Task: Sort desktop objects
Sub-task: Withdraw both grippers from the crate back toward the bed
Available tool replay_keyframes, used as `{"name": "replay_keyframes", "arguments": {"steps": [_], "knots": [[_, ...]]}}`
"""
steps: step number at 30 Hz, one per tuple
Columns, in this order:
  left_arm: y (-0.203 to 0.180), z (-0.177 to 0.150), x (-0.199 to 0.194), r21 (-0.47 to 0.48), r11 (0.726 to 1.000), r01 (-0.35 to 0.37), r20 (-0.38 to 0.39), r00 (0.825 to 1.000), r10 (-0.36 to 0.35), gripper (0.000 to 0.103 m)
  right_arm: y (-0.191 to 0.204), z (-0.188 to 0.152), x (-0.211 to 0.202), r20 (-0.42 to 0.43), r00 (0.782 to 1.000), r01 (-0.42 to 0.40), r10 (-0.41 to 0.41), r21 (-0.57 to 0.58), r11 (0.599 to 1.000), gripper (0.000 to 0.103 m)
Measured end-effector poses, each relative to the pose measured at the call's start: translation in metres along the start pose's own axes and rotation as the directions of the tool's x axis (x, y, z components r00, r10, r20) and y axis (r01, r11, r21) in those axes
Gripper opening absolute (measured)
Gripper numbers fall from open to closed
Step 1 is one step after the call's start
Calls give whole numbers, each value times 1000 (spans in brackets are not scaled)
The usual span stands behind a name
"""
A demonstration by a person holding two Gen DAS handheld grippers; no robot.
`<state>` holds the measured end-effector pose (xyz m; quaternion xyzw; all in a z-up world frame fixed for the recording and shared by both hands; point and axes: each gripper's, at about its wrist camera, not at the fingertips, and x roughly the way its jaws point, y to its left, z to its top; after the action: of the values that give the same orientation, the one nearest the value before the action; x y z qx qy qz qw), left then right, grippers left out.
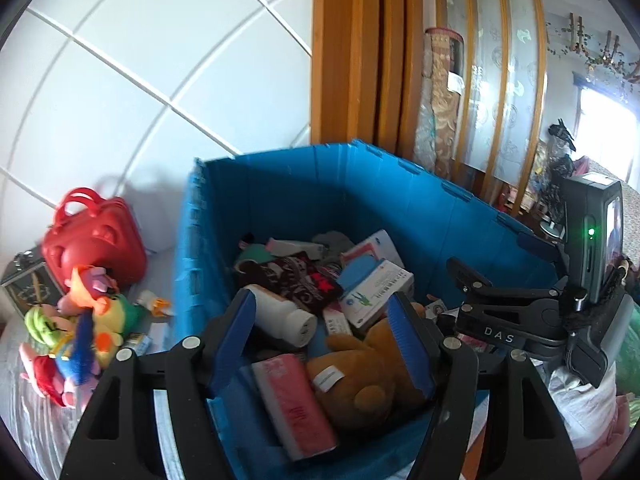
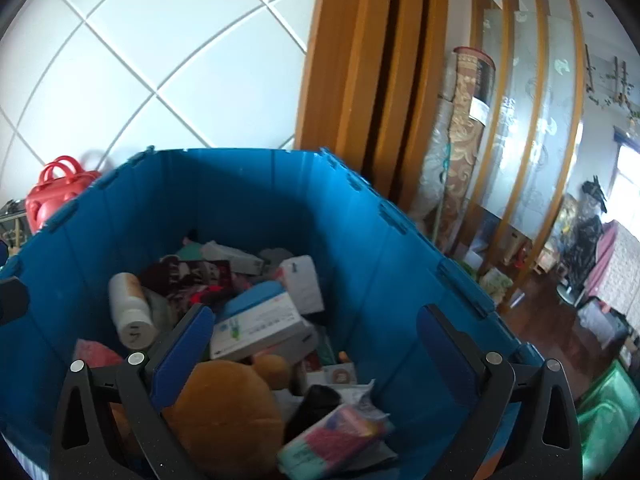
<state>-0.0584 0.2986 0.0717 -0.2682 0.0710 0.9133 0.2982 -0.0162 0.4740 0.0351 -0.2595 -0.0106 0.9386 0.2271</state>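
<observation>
Both grippers over blue bin (image 1: 280, 200), jaws spread, holding nothing. Left gripper (image 1: 324, 344) above brown plush (image 1: 360, 376); right gripper (image 2: 316, 356) likewise. Toys (image 1: 80, 332) remain left of bin, likely unsorted.

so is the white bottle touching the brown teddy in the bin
Apart. The left wrist view shows the white bottle lying up-left of the brown teddy in the blue bin, with a visible gap of bin clutter between them.
</observation>
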Motion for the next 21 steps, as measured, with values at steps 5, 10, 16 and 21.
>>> {"name": "replay_keyframes", "arguments": {"steps": [5, 10, 16, 21], "knots": [[25, -12, -33, -32, 997, -74, 46, 996, 76, 84, 23, 9, -35, 105, 992, -74, 73, -1, 997, 103], [67, -26, -62, -105, 986, -131, 67, 988, 139, 84, 58, 17, -64, 171, 973, -155, 157, -27, 988, 103], [129, -48, -90, -188, 962, -198, 60, 975, 212, 84, 114, 22, -88, 190, 952, -226, 239, -87, 970, 103], [185, -71, -111, -232, 939, -253, 41, 962, 270, 84, 168, 24, -106, 190, 938, -270, 291, -130, 954, 103]]}}
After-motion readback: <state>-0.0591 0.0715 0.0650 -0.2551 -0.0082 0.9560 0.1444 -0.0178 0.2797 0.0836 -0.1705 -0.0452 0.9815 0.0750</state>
